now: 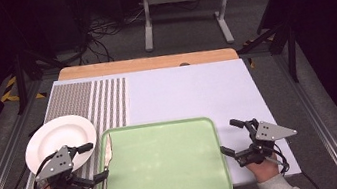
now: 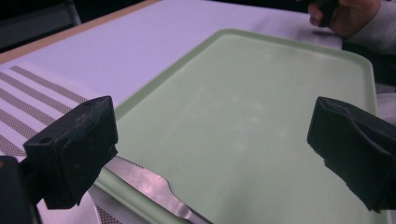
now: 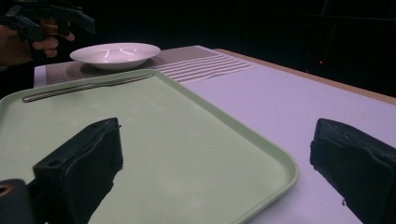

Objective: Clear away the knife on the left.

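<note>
A knife (image 1: 106, 167) lies along the left rim of a green tray (image 1: 168, 175), beside a white plate (image 1: 57, 139). The left gripper (image 1: 94, 161) hovers over it, jaws spread. The right gripper (image 1: 229, 137) is spread too, holding nothing. No writing visible.

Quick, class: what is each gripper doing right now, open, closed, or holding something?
Left gripper: open, holding nothing, jaws spread beside the knife on the tray's left rim.
Right gripper: open, holding nothing, at the tray's right edge.
</note>
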Tool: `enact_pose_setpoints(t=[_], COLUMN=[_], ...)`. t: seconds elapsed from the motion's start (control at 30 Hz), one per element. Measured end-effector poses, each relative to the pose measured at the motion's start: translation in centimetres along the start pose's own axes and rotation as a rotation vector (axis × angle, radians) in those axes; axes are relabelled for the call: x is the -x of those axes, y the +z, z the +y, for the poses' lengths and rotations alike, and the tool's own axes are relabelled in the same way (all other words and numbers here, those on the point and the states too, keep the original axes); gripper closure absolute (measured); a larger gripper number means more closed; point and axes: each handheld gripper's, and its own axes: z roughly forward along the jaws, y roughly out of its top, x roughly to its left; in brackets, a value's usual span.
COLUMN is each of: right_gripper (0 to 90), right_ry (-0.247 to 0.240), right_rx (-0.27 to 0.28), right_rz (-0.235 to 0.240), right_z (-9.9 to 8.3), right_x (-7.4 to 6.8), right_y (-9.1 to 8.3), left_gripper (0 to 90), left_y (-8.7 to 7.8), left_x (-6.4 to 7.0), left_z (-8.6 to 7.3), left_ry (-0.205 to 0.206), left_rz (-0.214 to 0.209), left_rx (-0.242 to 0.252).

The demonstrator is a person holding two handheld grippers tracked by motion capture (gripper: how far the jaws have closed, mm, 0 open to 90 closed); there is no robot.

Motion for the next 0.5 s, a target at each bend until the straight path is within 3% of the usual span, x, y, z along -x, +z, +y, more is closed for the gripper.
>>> enact_pose_setpoints(t=[0.2,0.3,0.37,0.5], right_gripper=[3.1,3.0,3.1,3.0], right_ry=[0.006,0.006,0.006,0.009], right_rx=[-0.001,0.001,0.003,0.001], right_rz=[0.000,0.001,0.004,0.005], right_z=[-0.1,-0.1,-0.1,-0.1], right_x=[0.0,0.0,0.0,0.0], right_y=[0.0,0.1,0.1,0.1], left_gripper=[1.4,1.5,1.5,1.3], left_y=[-0.9,-1.3,-1.5,-1.3], left_x=[0.0,-0.1,-0.2,0.0], left_z=[-2.0,-2.9,-3.0,-2.9], left_ry=[-0.013,-0.061,-0.070,-0.038], left_rz=[0.023,0.028,0.044,0.059], left_rx=[0.059,0.126,0.133,0.110])
